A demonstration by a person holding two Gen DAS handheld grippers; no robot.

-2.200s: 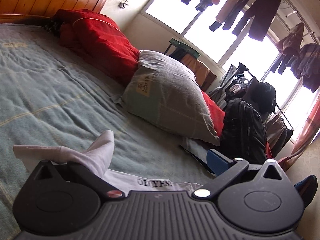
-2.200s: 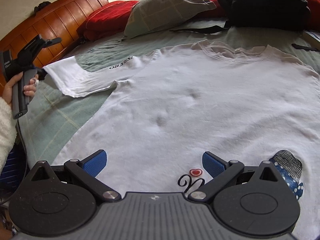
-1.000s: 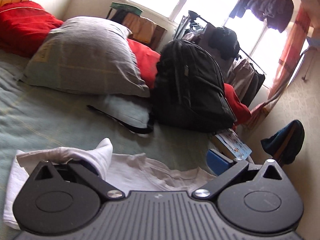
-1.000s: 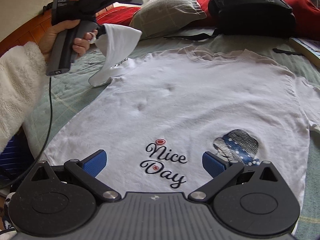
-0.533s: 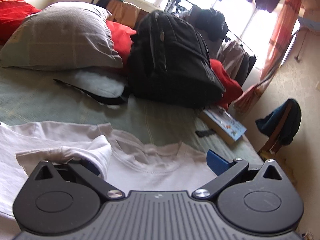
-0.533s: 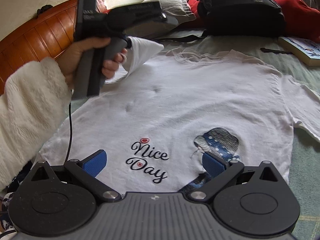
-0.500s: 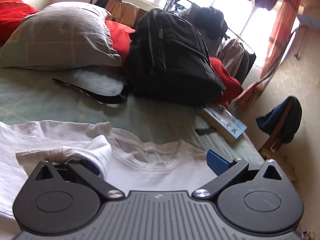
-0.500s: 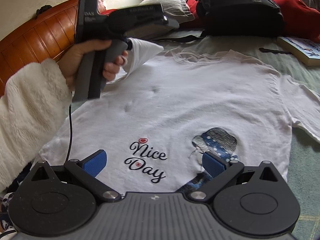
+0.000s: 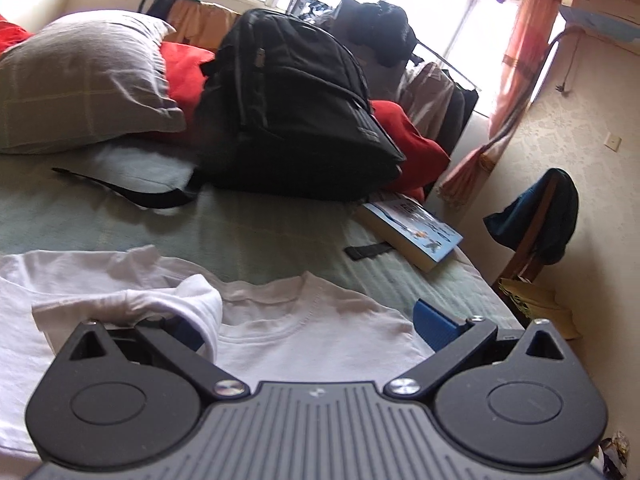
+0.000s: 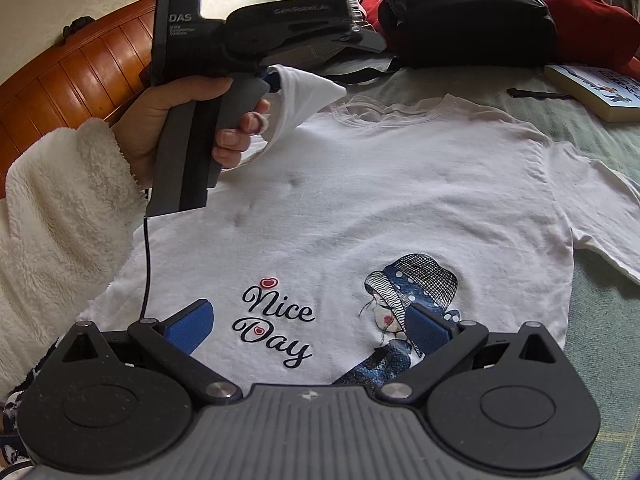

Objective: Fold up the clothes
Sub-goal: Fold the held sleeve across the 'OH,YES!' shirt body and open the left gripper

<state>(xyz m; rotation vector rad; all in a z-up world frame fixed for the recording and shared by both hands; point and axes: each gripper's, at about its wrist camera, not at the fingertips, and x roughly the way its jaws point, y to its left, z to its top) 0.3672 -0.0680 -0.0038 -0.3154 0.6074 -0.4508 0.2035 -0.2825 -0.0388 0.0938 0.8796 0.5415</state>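
A white T-shirt (image 10: 400,208) with a "Nice Day" print lies flat, front up, on the green bedspread (image 10: 600,340). Its left sleeve (image 9: 160,300) is draped over the left finger of my left gripper (image 9: 312,326), whose jaws stand wide apart above the collar (image 9: 280,312). In the right wrist view a hand (image 10: 176,120) holds that gripper up, and the sleeve (image 10: 304,96) hangs from it over the shirt's shoulder. My right gripper (image 10: 308,320) is open and empty, low over the printed lower part. The other sleeve (image 10: 592,208) lies spread out.
A black backpack (image 9: 296,108), a grey pillow (image 9: 80,80) and red cushions (image 9: 408,148) line the bed's far side. A book (image 9: 416,232) and a small black strap (image 9: 368,251) lie near the far corner. A wooden headboard (image 10: 80,68) is at left, a chair (image 9: 536,216) beyond the bed.
My left gripper has carried the sleeve rightward, from off the shirt's side to above its collar. My right gripper has stayed open and drawn back, so more of the print shows.
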